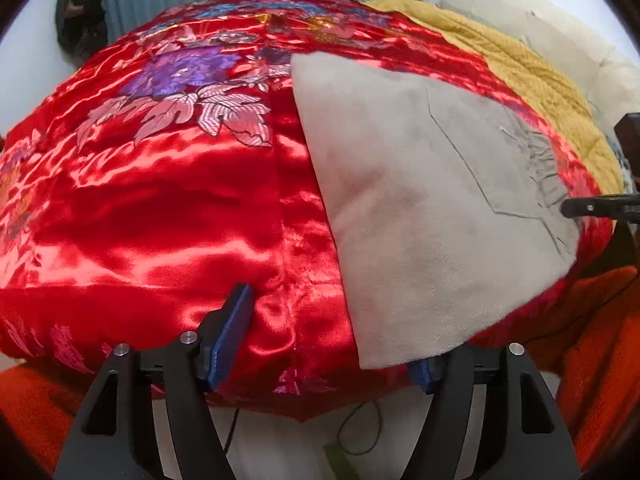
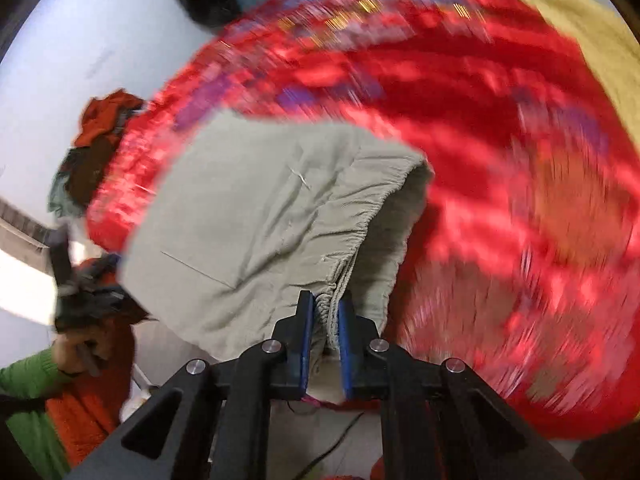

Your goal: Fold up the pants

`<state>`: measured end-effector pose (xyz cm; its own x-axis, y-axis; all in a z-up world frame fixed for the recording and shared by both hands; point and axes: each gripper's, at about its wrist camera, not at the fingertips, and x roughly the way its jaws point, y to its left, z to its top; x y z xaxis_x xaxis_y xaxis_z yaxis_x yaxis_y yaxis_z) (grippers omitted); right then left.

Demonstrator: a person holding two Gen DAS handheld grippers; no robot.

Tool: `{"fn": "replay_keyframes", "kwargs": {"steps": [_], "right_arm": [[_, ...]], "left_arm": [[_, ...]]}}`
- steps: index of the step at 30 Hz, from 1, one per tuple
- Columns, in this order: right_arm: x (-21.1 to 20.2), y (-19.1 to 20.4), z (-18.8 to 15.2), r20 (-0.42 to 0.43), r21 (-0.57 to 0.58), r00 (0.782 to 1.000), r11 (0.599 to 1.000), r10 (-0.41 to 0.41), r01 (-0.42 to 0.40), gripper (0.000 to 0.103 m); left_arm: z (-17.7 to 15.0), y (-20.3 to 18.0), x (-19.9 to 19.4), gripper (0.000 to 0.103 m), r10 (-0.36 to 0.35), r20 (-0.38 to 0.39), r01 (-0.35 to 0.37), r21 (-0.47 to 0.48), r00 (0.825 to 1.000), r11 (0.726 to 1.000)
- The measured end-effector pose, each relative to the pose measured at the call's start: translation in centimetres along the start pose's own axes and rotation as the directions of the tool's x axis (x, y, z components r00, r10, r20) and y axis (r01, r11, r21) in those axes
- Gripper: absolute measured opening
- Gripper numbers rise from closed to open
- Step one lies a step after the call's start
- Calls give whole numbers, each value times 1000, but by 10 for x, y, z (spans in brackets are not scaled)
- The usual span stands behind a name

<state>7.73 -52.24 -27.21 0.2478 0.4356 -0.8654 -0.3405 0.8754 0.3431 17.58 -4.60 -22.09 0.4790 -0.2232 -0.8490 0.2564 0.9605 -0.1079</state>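
Note:
Grey-beige pants (image 1: 420,200) lie folded on the red satin quilt (image 1: 160,220), their gathered elastic waistband at the right end. My left gripper (image 1: 328,356) stands open at the quilt's near edge. Its left pad (image 1: 230,332) is bare, and its right pad (image 1: 422,376) sits just under the pants' near corner. In the right wrist view my right gripper (image 2: 326,320) is shut on the bunched waistband of the pants (image 2: 260,220), with the waist opening gaping to its right. That view is blurred. The right gripper's tip (image 1: 600,206) also shows at the waistband in the left wrist view.
A yellow blanket (image 1: 532,80) and a cream pillow (image 1: 540,28) lie beyond the quilt on the right. Orange cloth (image 1: 592,340) hangs at the near edge and a dark cable (image 1: 360,424) runs on the pale floor. A hand in a green sleeve (image 2: 24,380) holds the left gripper.

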Motion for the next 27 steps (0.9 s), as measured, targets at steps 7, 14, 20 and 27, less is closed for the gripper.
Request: {"fn": "replay_keyframes", "kwargs": {"steps": [7, 14, 20, 27], "right_arm": [[-10, -21, -15, 106, 123, 994, 991, 40, -53, 35], [-68, -9, -11, 305, 98, 951, 995, -50, 21, 46], [-64, 30, 2, 394, -9, 914, 995, 93, -97, 47], [13, 15, -18, 280, 30, 960, 999, 12, -21, 47]], "left_arm": [[-22, 6, -51, 72, -35, -83, 36, 9, 996, 999], [9, -15, -102, 81, -108, 113, 106, 23, 988, 994], [62, -56, -67, 81, -182, 210, 162, 112, 961, 980], [44, -38, 40, 98, -55, 26, 52, 100, 998, 994]]}}
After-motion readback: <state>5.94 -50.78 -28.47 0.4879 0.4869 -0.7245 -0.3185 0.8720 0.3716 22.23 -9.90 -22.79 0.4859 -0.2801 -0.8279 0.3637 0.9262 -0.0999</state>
